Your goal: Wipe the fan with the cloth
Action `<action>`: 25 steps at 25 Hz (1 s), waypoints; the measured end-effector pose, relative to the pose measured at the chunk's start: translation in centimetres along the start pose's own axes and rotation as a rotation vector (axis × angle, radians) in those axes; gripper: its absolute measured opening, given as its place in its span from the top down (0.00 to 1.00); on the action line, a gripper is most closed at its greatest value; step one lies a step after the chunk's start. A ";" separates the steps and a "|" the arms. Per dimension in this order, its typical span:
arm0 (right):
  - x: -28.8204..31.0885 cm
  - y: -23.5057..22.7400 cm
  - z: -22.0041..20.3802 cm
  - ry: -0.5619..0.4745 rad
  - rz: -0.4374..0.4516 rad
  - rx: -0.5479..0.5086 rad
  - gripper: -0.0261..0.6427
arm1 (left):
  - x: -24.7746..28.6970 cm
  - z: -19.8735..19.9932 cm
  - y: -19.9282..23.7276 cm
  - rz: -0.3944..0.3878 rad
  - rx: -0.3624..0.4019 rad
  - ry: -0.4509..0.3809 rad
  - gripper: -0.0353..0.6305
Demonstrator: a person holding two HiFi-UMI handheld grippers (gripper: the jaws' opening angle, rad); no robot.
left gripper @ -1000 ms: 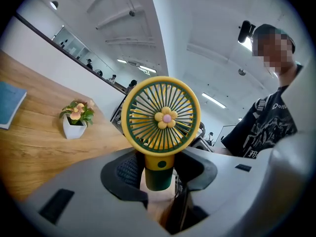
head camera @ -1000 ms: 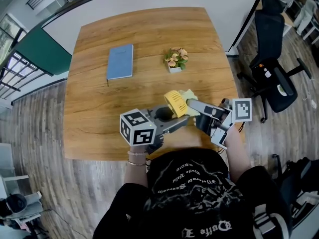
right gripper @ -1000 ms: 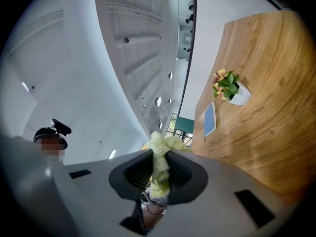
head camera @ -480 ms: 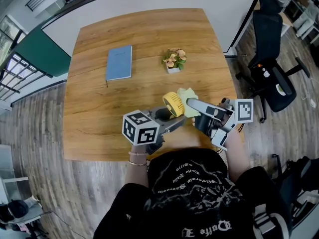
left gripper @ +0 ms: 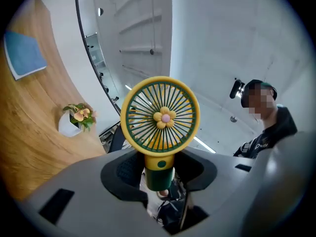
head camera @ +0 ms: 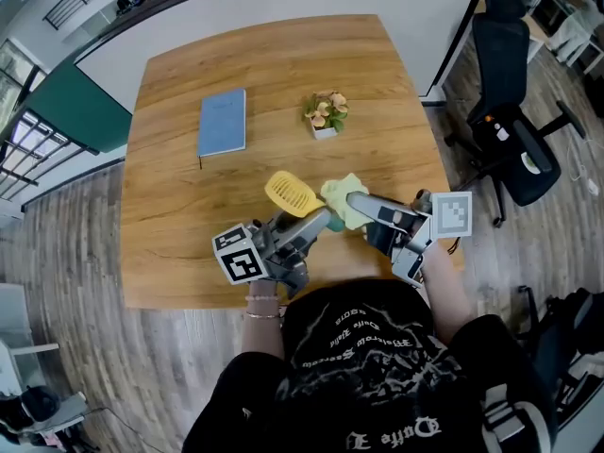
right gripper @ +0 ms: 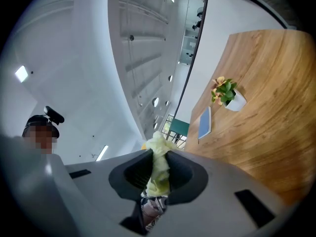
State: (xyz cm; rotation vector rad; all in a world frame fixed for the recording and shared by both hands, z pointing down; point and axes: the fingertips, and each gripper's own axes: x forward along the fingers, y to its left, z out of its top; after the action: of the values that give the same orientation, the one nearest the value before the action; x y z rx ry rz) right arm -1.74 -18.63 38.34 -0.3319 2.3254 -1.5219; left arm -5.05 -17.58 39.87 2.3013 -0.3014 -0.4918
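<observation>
wooden table (head camera: 179,234); cloth (head camera: 337,192) partly hidden inside right claw (right gripper: 158,157)

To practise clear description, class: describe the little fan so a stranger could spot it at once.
Find the wooden table, then look over its near side. The fan is gripped by its green handle in the left tongs, beside the pale cloth in the right tongs. It alone has a round yellow grille with a flower at its centre.
</observation>
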 end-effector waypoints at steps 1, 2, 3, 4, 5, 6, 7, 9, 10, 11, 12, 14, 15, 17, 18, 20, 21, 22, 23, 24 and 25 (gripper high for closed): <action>0.4 0.1 -0.7 0.028 0.015 0.004 0.86 | 0.1 0.0 -0.1 -0.003 0.000 -0.002 0.65; 0.8 0.2 -1.3 0.054 0.031 0.011 0.86 | 0.1 0.0 -0.1 -0.002 0.000 -0.006 0.65; 1.2 0.3 -1.7 0.074 0.043 0.020 0.86 | 0.0 0.1 -0.1 -0.003 -0.002 -0.015 0.65; 1.4 0.4 -2.0 0.089 0.050 0.030 0.86 | -0.2 0.2 -0.1 -0.007 -0.007 -0.030 0.65; 1.6 0.4 -2.2 0.100 0.055 0.042 0.86 | -0.5 0.4 -0.2 -0.016 -0.016 -0.047 0.65; 1.5 0.4 -2.4 0.111 0.057 0.053 0.86 | -0.7 0.5 -0.3 -0.026 -0.024 -0.062 0.65; 1.4 0.2 -2.6 0.120 0.053 0.062 0.86 | -0.9 0.7 -0.5 -0.034 -0.030 -0.075 0.65; 1.1 -0.5 -3.0 0.136 0.029 0.075 0.86 | -1.3 1.0 -0.5 -0.044 -0.036 -0.099 0.65; 1.0 -0.8 -3.2 0.143 0.017 0.081 0.86 | -1.4 1.2 -0.5 -0.049 -0.040 -0.116 0.65; 1.0 -1.1 -3.5 0.151 0.008 0.086 0.86 | -1.6 1.5 -0.5 -0.055 -0.047 -0.140 0.65; 1.0 -1.2 -3.9 0.163 0.002 0.089 0.86 | -1.8 1.9 -0.4 -0.061 -0.055 -0.167 0.65; 0.8 -1.5 -5.0 0.191 -0.006 0.095 0.86 | -2.2 2.7 -0.1 -0.055 -0.065 -0.213 0.65; 0.6 -1.7 -5.6 0.201 -0.010 0.103 0.86 | -2.3 2.9 0.2 -0.038 -0.064 -0.226 0.65; 0.2 -2.2 -6.4 0.205 -0.021 0.129 0.86 | -2.6 3.2 1.2 0.025 -0.049 -0.229 0.65; -0.1 -2.5 -6.7 0.203 -0.029 0.143 0.86 | -2.8 3.3 1.9 0.068 -0.041 -0.223 0.65; -0.5 -3.1 -7.0 0.199 -0.039 0.160 0.86 | -3.3 3.2 3.5 0.163 -0.024 -0.201 0.65; -0.7 -3.2 -7.0 0.195 -0.042 0.166 0.86 | -3.6 3.1 4.4 0.216 -0.016 -0.184 0.65; -1.0 -3.4 -7.1 0.187 -0.047 0.170 0.86 | -4.1 2.8 5.3 0.272 -0.006 -0.165 0.65; -1.2 -3.6 -7.2 0.176 -0.054 0.172 0.86 | -4.7 2.5 6.2 0.330 0.004 -0.144 0.65; -1.4 -3.8 -7.3 0.162 -0.066 0.171 0.86 | -5.3 2.1 7.0 0.387 0.016 -0.120 0.65; -1.7 -4.1 -7.2 0.145 -0.082 0.167 0.86 | -5.9 1.6 7.9 0.446 0.031 -0.090 0.65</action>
State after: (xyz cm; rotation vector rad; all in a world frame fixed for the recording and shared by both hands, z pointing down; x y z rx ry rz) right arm -3.11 -13.57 44.99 -0.2857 2.2965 -1.8224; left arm -11.56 -21.97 46.04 2.1541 -0.8471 -0.3620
